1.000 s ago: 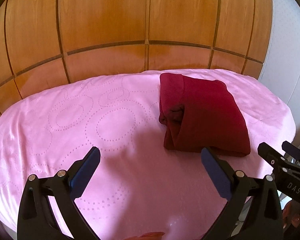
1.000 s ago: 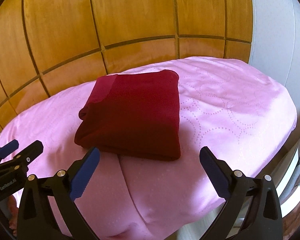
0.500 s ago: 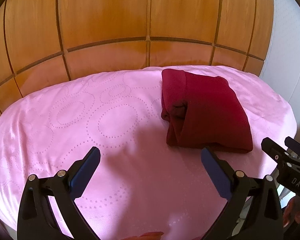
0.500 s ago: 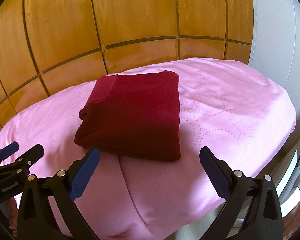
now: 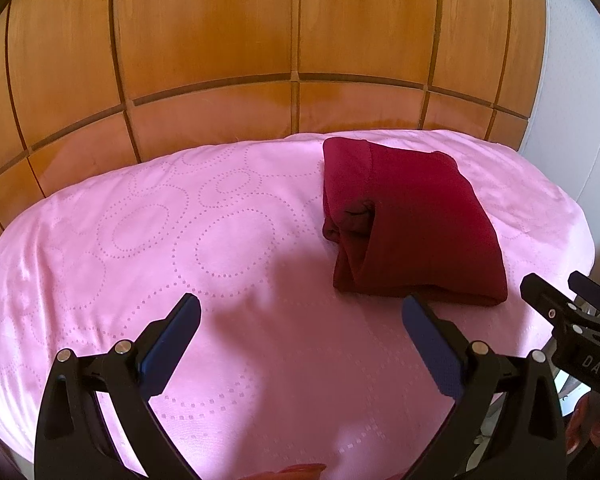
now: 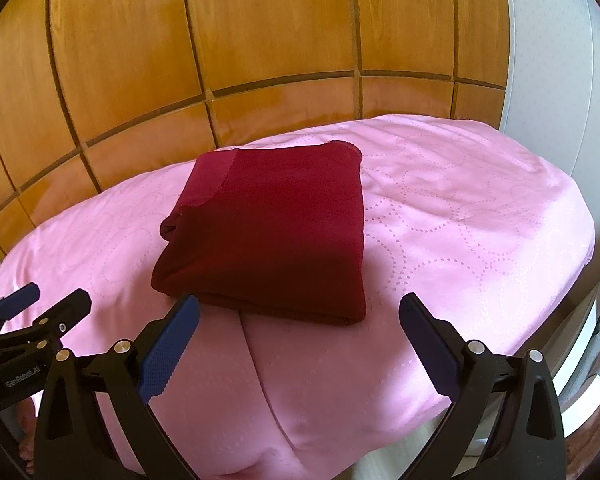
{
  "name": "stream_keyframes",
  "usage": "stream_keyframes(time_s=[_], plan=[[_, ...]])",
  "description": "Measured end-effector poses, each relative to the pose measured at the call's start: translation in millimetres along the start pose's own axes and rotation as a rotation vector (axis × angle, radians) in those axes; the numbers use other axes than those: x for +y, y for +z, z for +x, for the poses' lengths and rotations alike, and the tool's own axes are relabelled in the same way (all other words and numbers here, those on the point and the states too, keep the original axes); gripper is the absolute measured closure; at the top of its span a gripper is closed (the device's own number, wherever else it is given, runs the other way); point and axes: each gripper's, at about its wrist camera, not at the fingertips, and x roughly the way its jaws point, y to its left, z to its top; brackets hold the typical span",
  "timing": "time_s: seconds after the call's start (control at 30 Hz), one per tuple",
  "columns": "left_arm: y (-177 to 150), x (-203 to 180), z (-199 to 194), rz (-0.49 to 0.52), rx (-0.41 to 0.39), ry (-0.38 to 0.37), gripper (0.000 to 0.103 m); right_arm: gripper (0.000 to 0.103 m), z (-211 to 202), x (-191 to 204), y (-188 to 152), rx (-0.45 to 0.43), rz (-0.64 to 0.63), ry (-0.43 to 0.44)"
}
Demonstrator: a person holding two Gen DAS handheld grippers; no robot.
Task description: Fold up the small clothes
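A dark red garment [image 5: 412,220] lies folded into a thick rectangle on the pink cloth-covered surface [image 5: 220,240]. It also shows in the right wrist view [image 6: 272,236], in the middle of the pink surface [image 6: 460,220]. My left gripper [image 5: 300,332] is open and empty, held above the pink cloth, near and to the left of the garment. My right gripper [image 6: 298,328] is open and empty, held just short of the garment's near edge. Each gripper shows at the edge of the other's view, the right one [image 5: 560,308] and the left one [image 6: 40,308].
A wooden panelled wall [image 5: 260,40] stands right behind the surface. A white wall [image 6: 560,60] is at the right. The surface's right edge drops to a white frame [image 6: 580,360] and the floor.
Both grippers have drawn back and risen slightly, so the garment sits a little farther off. The garment has not moved. Both stay open.
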Motion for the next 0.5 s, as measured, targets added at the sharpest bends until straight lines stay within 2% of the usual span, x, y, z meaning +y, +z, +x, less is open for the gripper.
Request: stream_keyframes(time_s=[0.5], plan=[[-0.6, 2.4, 4.9, -0.007, 0.026, -0.026, 0.002, 0.004, 1.7, -0.3, 1.3, -0.001, -0.002, 0.004]])
